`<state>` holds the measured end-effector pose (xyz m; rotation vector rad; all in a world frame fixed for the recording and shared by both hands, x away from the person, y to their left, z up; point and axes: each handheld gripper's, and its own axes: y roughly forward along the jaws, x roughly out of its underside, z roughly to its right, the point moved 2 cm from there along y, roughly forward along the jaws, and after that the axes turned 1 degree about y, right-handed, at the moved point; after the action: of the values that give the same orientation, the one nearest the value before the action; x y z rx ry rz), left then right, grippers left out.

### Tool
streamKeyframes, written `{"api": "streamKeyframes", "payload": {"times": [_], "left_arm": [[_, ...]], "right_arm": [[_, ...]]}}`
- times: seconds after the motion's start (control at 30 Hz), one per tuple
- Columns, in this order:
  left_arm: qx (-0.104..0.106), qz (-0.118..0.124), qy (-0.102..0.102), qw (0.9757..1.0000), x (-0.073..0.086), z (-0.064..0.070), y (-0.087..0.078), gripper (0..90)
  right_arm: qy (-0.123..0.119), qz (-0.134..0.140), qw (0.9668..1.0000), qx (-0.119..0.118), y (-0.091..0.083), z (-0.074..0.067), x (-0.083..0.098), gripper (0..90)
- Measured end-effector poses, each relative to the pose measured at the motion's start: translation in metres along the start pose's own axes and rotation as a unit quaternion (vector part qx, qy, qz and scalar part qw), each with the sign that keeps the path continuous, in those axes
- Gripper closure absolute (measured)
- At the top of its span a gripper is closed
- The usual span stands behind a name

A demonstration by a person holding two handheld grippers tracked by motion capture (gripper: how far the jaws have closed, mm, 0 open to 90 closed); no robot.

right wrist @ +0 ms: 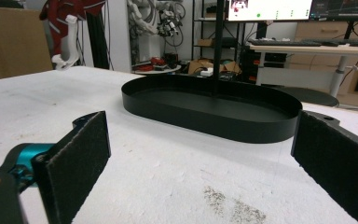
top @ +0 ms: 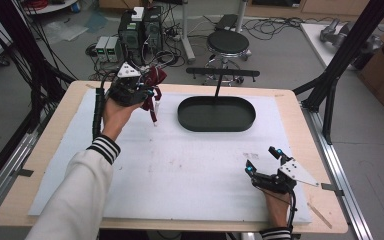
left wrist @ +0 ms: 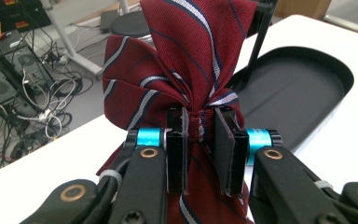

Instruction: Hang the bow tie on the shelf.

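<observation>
A wide light-wood surface (top: pixel 290 107) covered by a white foam sheet (top: pixel 180 165) carries a black oval metal tray (top: pixel 216 114) with an upright black T-shaped stand (top: pixel 222 75) rising from its far side. The dark red striped fabric necktie (left wrist: pixel 186 70) is off the surface, bunched and lifted above the sheet's far left part, left of the tray, one end dangling. The left tool (left wrist: pixel 200 135) is clenched on the tie's gathered middle. The right tool (top: pixel 263 161) rests low on the sheet's near right corner, jaws spread wide and released, nothing between them.
</observation>
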<state>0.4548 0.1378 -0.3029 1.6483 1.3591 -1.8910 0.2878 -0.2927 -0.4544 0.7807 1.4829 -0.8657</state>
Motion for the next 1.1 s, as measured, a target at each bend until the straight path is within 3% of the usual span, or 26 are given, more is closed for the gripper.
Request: {"api": "streamKeyframes", "payload": {"times": [0.37, 0.63, 1.1], "left_arm": [[0.014, 0.009, 0.008, 0.9998, -0.018, 0.017, 0.019, 75.7], [0.004, 0.02, 0.011, 0.9997, -0.03, 0.02, 0.03, 75.8], [0.001, 0.033, 0.035, 0.9988, -0.054, 0.034, 0.054, 75.8]], "right_arm": [[-0.001, 0.005, 1.0, -0.001, 0.0, 0.001, 0.0, 3.6], [0.002, 0.003, 1.0, -0.001, 0.0, 0.0, 0.0, 3.6], [0.009, 0.001, 1.0, -0.001, 0.0, 0.001, 0.0, 3.6]]}}
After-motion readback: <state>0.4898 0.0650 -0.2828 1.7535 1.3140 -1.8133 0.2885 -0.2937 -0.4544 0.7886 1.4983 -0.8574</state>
